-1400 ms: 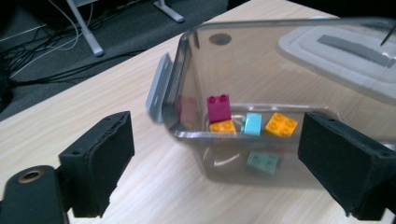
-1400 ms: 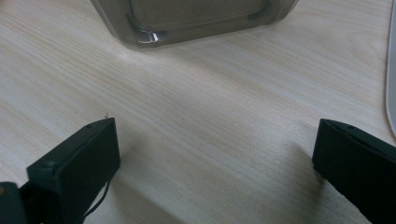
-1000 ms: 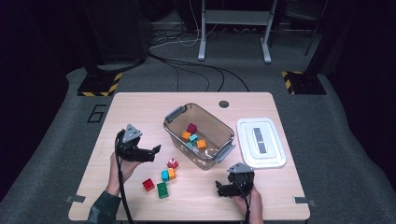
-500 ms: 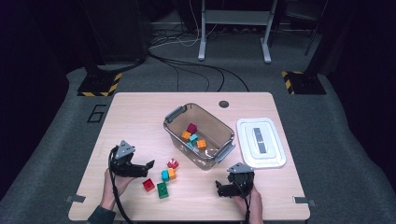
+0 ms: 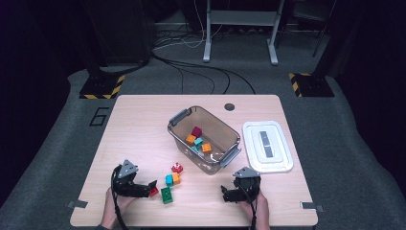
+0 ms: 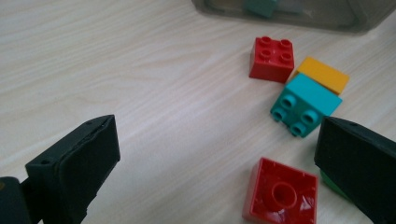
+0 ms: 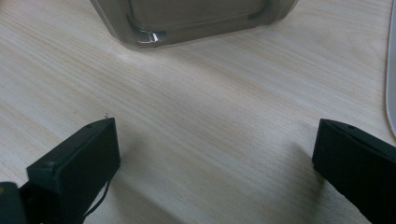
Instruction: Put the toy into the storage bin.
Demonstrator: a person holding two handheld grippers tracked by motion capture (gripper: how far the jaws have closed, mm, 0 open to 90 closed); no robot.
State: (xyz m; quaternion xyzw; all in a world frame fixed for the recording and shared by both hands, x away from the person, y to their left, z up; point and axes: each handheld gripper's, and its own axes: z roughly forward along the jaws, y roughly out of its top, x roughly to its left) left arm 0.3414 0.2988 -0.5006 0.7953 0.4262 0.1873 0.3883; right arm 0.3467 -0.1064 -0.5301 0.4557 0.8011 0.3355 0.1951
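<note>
My left gripper lies low on the table's front left, open. An upside-down red brick rests on the wood between its jaws, close to the right one, untouched; it is the same red brick at the jaw tips in the high view. Beyond it lie a teal brick, an orange brick and a stud-up red brick. A green brick is mostly hidden behind the right jaw. My right gripper rests open near the front edge with bare wood between its jaws.
A clear plastic bin with grey handles stands mid-table and holds several coloured bricks. Its white lid lies flat to the right. The bin's corner is just ahead of my right gripper. The wooden table has open room at left.
My left gripper has come down toward the front edge and right, so its jaws now flank the red brick. The right gripper has stayed put.
</note>
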